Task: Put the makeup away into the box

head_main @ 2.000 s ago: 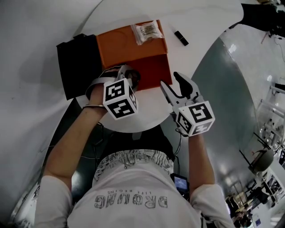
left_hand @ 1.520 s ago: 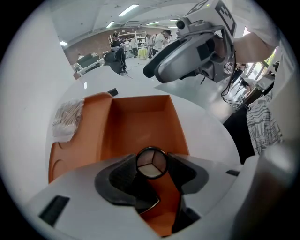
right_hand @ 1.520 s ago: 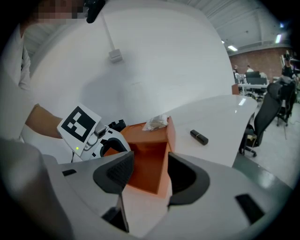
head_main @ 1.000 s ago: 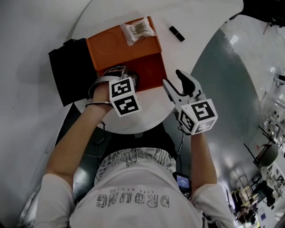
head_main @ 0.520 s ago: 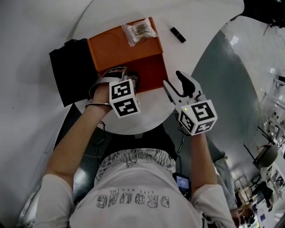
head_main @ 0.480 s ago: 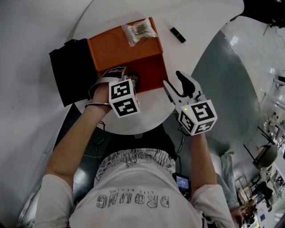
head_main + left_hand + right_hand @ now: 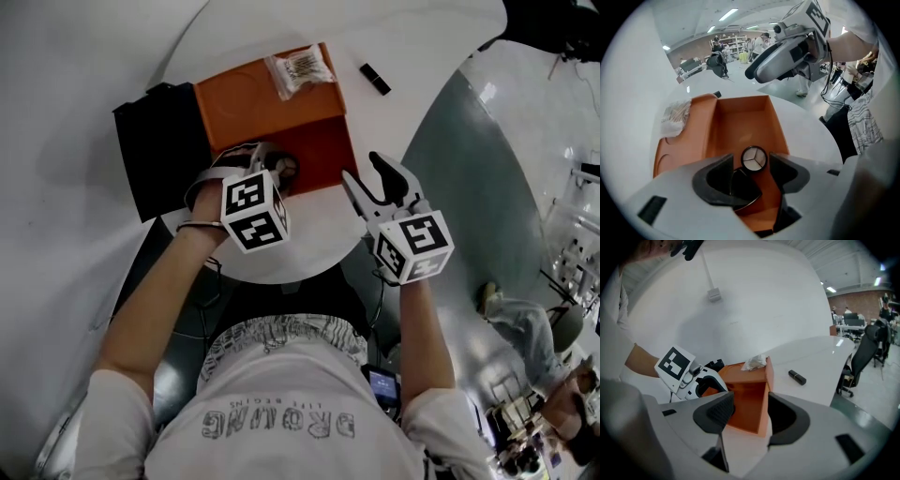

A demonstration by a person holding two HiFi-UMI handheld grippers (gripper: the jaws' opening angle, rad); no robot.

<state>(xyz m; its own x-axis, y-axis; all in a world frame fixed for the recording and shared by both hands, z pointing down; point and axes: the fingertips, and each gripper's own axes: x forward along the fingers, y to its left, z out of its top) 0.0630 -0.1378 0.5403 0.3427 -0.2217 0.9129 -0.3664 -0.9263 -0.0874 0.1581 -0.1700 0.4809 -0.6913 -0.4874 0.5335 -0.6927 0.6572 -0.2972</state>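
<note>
An orange box (image 7: 321, 131) stands open on the round white table (image 7: 412, 47), its lid (image 7: 246, 97) folded back. My left gripper (image 7: 273, 171) points down into the open compartment (image 7: 740, 117). Its jaws are opening around a small round compact (image 7: 753, 159) with a three-part pan and a black flap; small gaps show on both sides of it. To the right of the box my right gripper (image 7: 364, 172) stands open and empty, and the right gripper view looks at the box's near corner (image 7: 761, 394). A black lipstick (image 7: 376, 79) lies beyond the box.
A clear plastic packet (image 7: 301, 69) rests on the lid's far edge. A black rectangular object (image 7: 159, 150) lies against the box's left side. The table's rim curves close under both grippers. Beyond the table is grey floor (image 7: 469, 187).
My left gripper has tipped slightly over the open compartment. The right gripper has kept its place beside the box.
</note>
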